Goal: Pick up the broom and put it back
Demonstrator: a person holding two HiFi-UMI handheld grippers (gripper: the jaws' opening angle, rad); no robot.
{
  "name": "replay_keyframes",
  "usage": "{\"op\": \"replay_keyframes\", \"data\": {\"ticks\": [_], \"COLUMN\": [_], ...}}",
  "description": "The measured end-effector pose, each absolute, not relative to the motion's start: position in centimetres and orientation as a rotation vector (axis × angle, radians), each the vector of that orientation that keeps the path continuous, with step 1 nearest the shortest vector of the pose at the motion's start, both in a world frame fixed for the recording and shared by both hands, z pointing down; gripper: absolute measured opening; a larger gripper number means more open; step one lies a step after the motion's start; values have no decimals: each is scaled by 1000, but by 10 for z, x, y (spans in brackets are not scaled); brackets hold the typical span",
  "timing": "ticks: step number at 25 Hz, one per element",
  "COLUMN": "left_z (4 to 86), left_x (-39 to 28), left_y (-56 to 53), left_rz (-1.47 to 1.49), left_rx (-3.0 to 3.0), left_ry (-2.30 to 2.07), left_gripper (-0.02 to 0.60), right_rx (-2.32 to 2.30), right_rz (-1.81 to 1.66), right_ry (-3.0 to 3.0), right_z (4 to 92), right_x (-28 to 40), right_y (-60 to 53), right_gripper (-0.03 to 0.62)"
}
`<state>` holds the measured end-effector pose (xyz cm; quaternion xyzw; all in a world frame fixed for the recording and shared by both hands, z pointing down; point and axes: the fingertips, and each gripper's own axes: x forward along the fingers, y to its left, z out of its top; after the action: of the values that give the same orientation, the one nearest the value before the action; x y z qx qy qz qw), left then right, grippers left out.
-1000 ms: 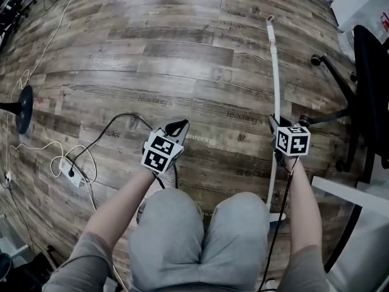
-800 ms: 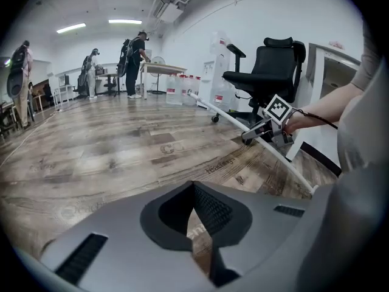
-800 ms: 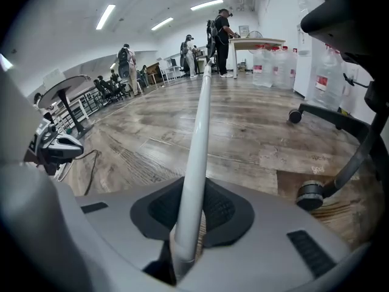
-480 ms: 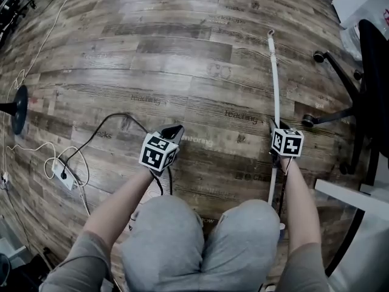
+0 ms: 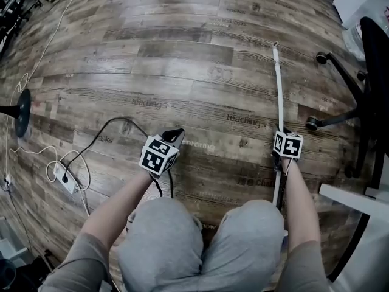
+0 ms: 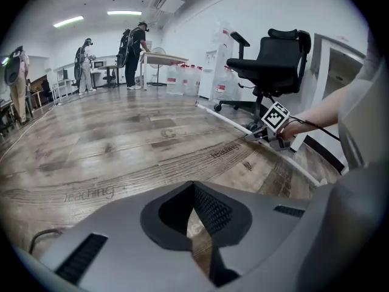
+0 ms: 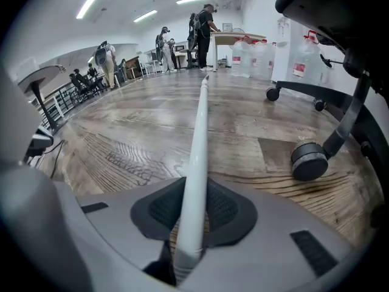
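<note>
In the head view, the left tool point(image 5: 174, 132) hung over the wooden floor point(image 5: 170, 53) in front of the person's knees, well apart from the broom point(image 5: 278, 84). The right tool point(image 5: 279, 130) sat on the broom's white stick, which ran straight away from the person across the planks; its brush end was hidden behind the right knee. An office chair point(image 5: 364, 102) stood to the right, and a black cable point(image 5: 109, 126) and a power strip point(image 5: 62, 174) lay on the left.

In the left gripper view, that tool's jaws met at their tips with nothing between them. Beyond them the stick slanted low over the floor, with the other tool clamped on it near the chair. People point(image 6: 135, 47) stood at a far surface.

In the right gripper view, the jaws were pressed in on both sides of the stick, which passed between the pads and reached forward, its far end low by the floor. A chair wheel point(image 7: 309, 161) rested just to the right.
</note>
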<state>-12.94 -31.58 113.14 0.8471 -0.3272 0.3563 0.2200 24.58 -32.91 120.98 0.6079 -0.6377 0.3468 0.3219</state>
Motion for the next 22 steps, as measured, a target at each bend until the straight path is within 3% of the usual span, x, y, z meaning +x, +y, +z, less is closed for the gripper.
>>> {"op": "replay_keyframes", "data": {"ticks": [5, 12, 22], "left_z": [1132, 1139, 1121], "left_x": [-131, -128, -124], "left_y": [-322, -318, -331], "left_rz": [970, 1012, 984], "left_rx": [2339, 2324, 2353], "left_ry": [-931, -893, -889], "left_gripper": [17, 17, 17], "right_rx": [1606, 1633, 1667], "right_rz": [883, 921, 918], "right_ry": [-1627, -1659, -1680], "right_z": [1212, 1215, 1197], "right_x": [259, 264, 276], "right_y": [-322, -317, -310], "right_gripper": [111, 244, 308]}}
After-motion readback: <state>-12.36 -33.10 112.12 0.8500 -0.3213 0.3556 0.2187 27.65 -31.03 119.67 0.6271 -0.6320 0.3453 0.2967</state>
